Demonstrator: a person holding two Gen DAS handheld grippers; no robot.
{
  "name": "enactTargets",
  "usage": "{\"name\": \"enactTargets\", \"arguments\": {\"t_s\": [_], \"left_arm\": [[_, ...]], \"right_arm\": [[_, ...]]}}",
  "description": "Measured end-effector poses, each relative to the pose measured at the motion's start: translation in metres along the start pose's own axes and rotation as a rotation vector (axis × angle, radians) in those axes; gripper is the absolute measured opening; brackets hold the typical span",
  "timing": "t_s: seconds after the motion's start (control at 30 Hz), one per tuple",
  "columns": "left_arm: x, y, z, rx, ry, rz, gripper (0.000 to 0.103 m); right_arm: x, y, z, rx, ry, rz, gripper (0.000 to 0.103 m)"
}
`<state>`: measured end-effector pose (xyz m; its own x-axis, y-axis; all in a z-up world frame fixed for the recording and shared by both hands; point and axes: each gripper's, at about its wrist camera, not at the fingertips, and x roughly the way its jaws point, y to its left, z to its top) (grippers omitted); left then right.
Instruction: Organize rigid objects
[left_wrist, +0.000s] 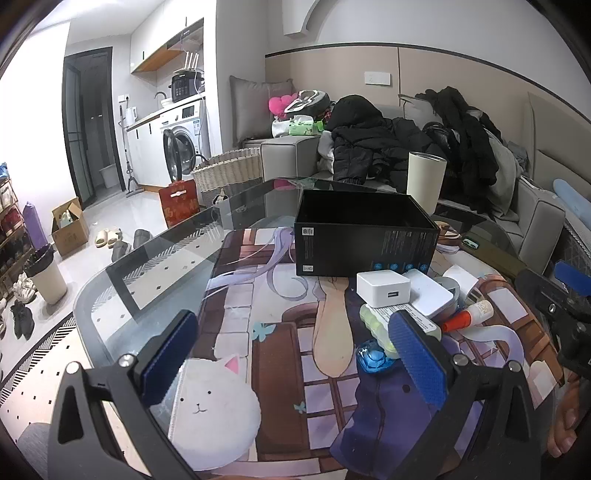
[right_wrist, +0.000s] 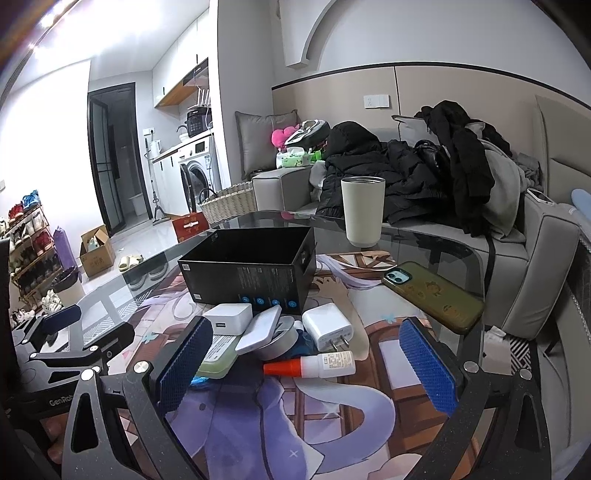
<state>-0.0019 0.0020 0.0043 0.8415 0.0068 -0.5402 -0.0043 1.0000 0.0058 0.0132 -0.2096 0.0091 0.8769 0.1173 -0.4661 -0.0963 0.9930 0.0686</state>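
Note:
An open black box (left_wrist: 365, 236) (right_wrist: 251, 269) stands on a printed mat (left_wrist: 280, 321) on the glass table. Just in front of it lies a heap of small items: a white USB charger (left_wrist: 384, 288) (right_wrist: 229, 318), a flat white block (left_wrist: 428, 297) (right_wrist: 258, 332), a white plug adapter (right_wrist: 327, 326), a glue bottle with an orange cap (left_wrist: 467, 317) (right_wrist: 310, 366), a pale green pack (left_wrist: 380, 325) (right_wrist: 218, 356) and a blue piece (left_wrist: 373, 356). My left gripper (left_wrist: 291, 360) is open, left of the heap. My right gripper (right_wrist: 314, 363) is open around the glue bottle and touches nothing.
A cream tumbler (left_wrist: 424, 184) (right_wrist: 362, 210) stands behind the box. A phone in an olive case (right_wrist: 432, 295) lies at the table's right edge. A sofa piled with dark clothes (left_wrist: 406, 144) sits beyond the table. A white cat cushion (left_wrist: 210, 410) lies near my left gripper.

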Motion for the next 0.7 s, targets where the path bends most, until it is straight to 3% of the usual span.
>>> {"name": "enactTargets", "arguments": {"t_s": [0.7], "left_arm": [[0.0016, -0.0007, 0.0004, 0.000, 0.004, -0.002, 0.103]], "right_arm": [[0.0037, 0.0008, -0.0007, -0.001, 0.007, 0.004, 0.103]]}}
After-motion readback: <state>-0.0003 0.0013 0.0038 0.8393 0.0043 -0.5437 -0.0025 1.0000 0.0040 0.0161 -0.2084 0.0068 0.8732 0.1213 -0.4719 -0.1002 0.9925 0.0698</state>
